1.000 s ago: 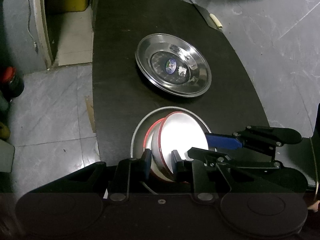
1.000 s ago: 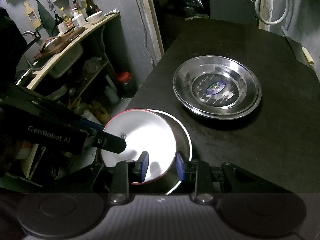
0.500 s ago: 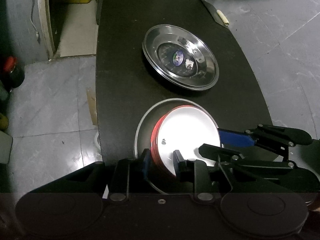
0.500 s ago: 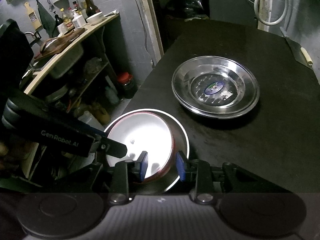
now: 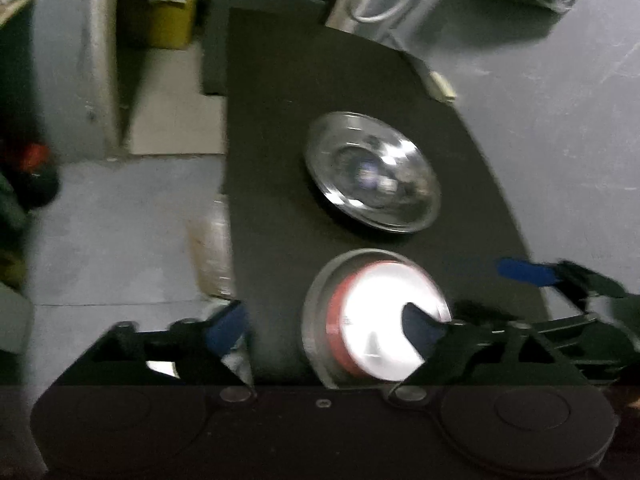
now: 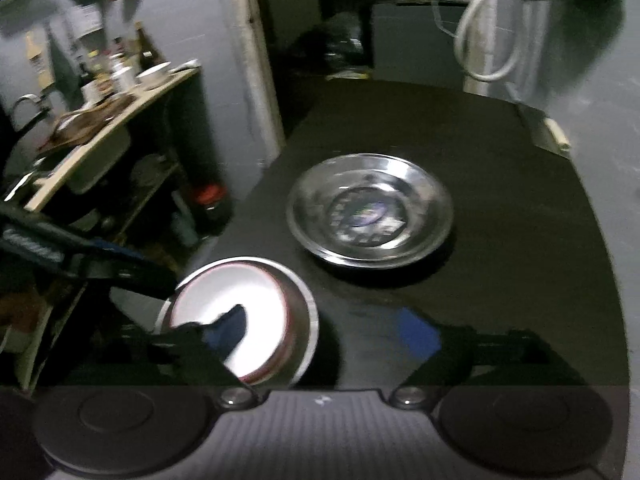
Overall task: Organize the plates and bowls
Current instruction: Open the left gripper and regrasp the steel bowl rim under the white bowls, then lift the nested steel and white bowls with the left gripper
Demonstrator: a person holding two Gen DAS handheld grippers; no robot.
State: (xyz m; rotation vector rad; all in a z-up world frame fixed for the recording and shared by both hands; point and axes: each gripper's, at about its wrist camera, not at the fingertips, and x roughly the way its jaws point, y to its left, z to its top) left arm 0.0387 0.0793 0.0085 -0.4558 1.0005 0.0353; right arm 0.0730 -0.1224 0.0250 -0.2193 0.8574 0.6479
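A white bowl with a red outside (image 5: 380, 312) (image 6: 232, 300) sits nested in a steel bowl (image 5: 316, 312) (image 6: 308, 312) at the near left edge of the black table (image 5: 280, 160). Farther back lies a wide steel plate (image 5: 372, 178) (image 6: 370, 218). My left gripper (image 5: 322, 327) hangs over the nested bowls with its jaws opening wide; its right finger (image 5: 420, 326) overlaps the white bowl and no pad presses on it. My right gripper (image 6: 322, 332) is likewise opening, its left finger (image 6: 228, 332) over the bowl, gripping nothing. Both views are blurred.
The table's left edge drops to a grey floor (image 5: 120, 240). A knife (image 5: 440, 84) lies at the table's far right edge. Beyond the edge stand a cluttered shelf (image 6: 120, 92) with bottles and a red-capped jar (image 6: 208, 200). A white hose (image 6: 488, 40) hangs behind.
Both grippers were shut on the red-rimmed bowl's rim, holding it tilted; now both sets of jaws are spread wide, the bowl lies level in the steel bowl, and both grippers have drawn back.
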